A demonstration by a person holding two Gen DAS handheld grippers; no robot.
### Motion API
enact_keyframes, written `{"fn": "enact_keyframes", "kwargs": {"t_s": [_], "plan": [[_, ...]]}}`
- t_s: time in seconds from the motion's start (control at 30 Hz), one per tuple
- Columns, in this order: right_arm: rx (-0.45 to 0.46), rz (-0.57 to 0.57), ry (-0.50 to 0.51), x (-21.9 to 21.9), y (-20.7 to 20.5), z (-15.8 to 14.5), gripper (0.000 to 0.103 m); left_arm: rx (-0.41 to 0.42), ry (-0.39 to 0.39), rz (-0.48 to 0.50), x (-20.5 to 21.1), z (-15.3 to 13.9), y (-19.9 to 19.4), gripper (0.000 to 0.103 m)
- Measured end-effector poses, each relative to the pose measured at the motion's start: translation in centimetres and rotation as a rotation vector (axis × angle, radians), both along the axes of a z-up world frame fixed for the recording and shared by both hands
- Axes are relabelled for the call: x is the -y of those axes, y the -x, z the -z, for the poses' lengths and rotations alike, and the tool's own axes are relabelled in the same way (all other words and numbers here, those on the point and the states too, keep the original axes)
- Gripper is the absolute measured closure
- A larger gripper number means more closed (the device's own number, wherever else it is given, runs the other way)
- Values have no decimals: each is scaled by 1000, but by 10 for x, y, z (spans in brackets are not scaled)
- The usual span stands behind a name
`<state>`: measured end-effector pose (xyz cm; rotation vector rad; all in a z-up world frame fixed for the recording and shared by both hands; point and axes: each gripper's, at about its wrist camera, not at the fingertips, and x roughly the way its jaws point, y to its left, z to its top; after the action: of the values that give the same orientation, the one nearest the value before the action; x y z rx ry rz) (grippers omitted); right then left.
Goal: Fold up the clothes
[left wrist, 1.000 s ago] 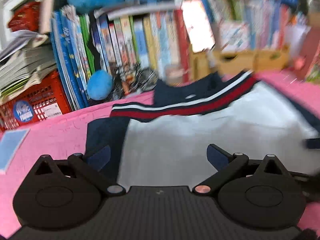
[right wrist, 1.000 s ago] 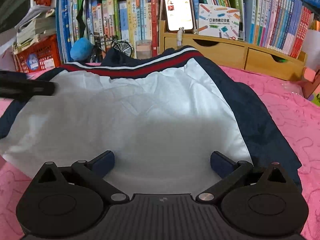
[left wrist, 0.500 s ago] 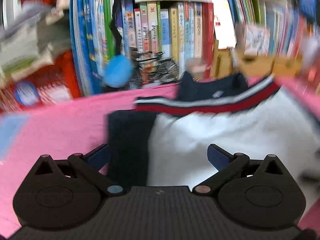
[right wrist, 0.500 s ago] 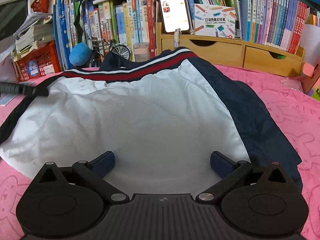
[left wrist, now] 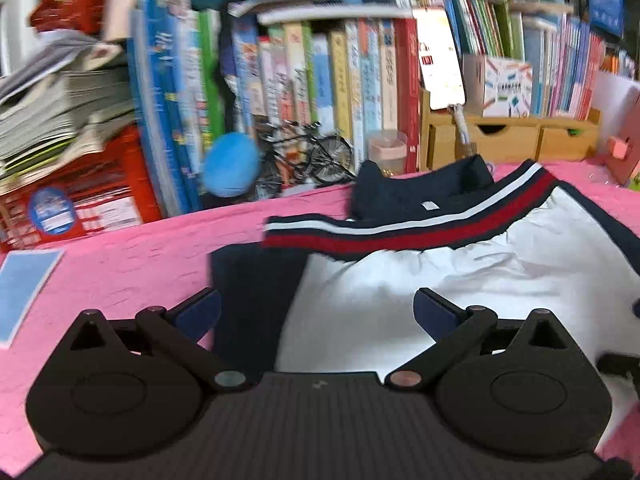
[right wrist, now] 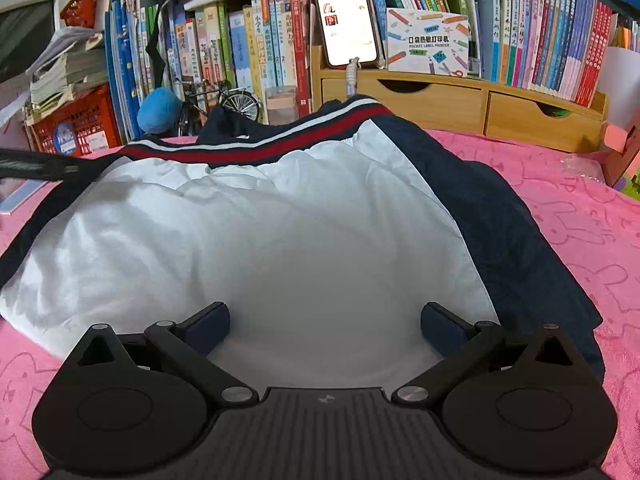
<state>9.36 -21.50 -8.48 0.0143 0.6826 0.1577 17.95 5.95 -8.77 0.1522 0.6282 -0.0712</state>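
Observation:
A white and navy jacket (right wrist: pixel 280 220) with a red and white striped band (right wrist: pixel 304 140) lies spread on the pink cloth (right wrist: pixel 580 208). In the left wrist view the same jacket (left wrist: pixel 440 280) fills the right half, its navy sleeve (left wrist: pixel 248 292) running down between the fingers. My left gripper (left wrist: pixel 316 312) is open just above the jacket's left edge, nothing between its fingers. My right gripper (right wrist: pixel 324 322) is open over the jacket's near white panel, also holding nothing. The left gripper's dark body (right wrist: pixel 36 166) shows at the left edge of the right wrist view.
Books (right wrist: pixel 248 48) line the back, with a lit phone (right wrist: pixel 350 16) leaning on a wooden drawer unit (right wrist: pixel 460 100). A red crate (left wrist: pixel 80 200), a blue ball (left wrist: pixel 232 164) and a model bicycle (left wrist: pixel 312 156) stand at back left. A blue card (left wrist: pixel 20 292) lies on the cloth.
The left gripper has swung sideways along the jacket's left edge and back; its view was blurred and is now steadier. The right gripper rose slightly. The jacket lies as before.

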Motion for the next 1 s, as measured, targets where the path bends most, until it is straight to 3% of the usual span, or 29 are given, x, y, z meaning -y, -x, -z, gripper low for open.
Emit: {"fn": "enact_keyframes", "kwargs": {"t_s": [0.07,0.1,0.2,0.3,0.43,0.57,0.67,0.73,0.8,0.87,0.93,1.0], "plan": [[0,1,0,0,0,0,0,-82,-69,-83,2,16,-34,0],[1,1,-2,0,0,0,0,-122,-48,-107,-3,23,-49,0],[2,3,-12,1,0,1,0,-234,185,-220,-30,22,-79,0],[5,7,-33,3,1,1,0,-213,232,-262,-27,6,-77,0],[11,17,-66,6,1,1,0,-141,262,-110,3,-9,-62,0],[16,29,-85,6,2,0,0,-117,136,-27,49,-13,-59,0],[19,32,-103,8,2,0,0,-58,46,-21,58,-18,-51,0],[21,34,-115,10,3,0,0,-63,-45,-50,49,-10,-51,0],[22,33,-127,11,3,0,0,-90,-185,-131,29,6,-59,0],[24,30,-139,13,3,0,0,-111,-143,-145,-2,15,-60,0],[24,28,-141,13,3,0,0,-127,100,-190,-41,12,-51,0],[23,27,-138,13,4,0,0,-141,273,-241,-63,6,-36,0]]}}
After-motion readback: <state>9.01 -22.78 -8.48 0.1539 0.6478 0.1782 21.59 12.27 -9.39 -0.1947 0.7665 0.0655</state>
